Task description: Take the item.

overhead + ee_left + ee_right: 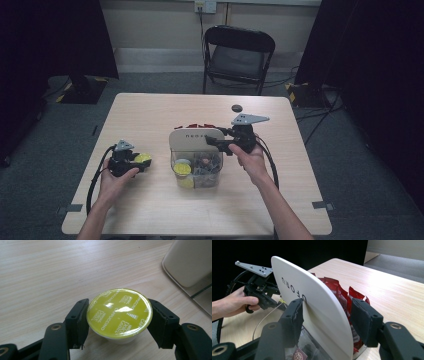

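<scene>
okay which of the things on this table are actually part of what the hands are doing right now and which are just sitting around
In use:
- yellow coffee capsule, clamped in the left gripper
- white lid, standing between the right gripper jaws
- clear box holding more capsules

Lying about:
- red packets behind the lid
- small dark disc at the table's far edge
- folding chair beyond the table

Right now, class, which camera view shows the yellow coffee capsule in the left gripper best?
The left gripper view: the coffee capsule sits close up between the black jaws, its lid print readable. The high view shows it as a small yellow spot at the left gripper. The right gripper view gives a yellow glimpse.
</scene>
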Tool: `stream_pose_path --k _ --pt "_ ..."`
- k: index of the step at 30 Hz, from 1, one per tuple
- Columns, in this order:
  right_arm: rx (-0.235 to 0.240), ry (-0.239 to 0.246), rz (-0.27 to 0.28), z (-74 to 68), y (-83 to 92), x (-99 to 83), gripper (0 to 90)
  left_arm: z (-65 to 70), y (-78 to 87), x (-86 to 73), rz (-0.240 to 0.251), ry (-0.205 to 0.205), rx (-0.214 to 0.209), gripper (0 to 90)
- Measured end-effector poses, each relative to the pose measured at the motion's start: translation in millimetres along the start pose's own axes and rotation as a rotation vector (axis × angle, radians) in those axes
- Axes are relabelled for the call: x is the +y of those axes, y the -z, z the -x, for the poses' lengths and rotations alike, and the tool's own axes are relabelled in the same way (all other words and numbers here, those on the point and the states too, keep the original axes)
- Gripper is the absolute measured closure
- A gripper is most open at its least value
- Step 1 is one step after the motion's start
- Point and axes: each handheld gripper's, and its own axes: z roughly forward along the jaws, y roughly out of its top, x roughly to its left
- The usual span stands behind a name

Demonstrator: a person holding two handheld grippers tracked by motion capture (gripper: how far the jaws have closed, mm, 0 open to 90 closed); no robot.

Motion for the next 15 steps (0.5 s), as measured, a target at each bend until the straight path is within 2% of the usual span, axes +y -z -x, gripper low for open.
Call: stream_pose_path --k 4,10,13,15 --pt "-0.008 0.001 -0.001 0.6 1.1 0.2 43.7 2.3 -2.8 -0.8 -0.003 -0.015 -0.002 38.4" --pt "-0.006 0.001 0.001 0.4 1.3 0.2 43.6 1.1 -3.4 -0.4 -0.005 -0.001 -0.011 38.2" --pt "-0.007 0.001 0.000 0.5 0.9 0.2 43.5 -1.1 -2.5 -0.6 -0.004 0.031 -0.040 37.3" --pt "-0.006 -0.001 -0.003 0.6 0.1 -0.1 43.3 -1.6 -2.1 -0.6 -0.007 0.031 -0.036 34.7"
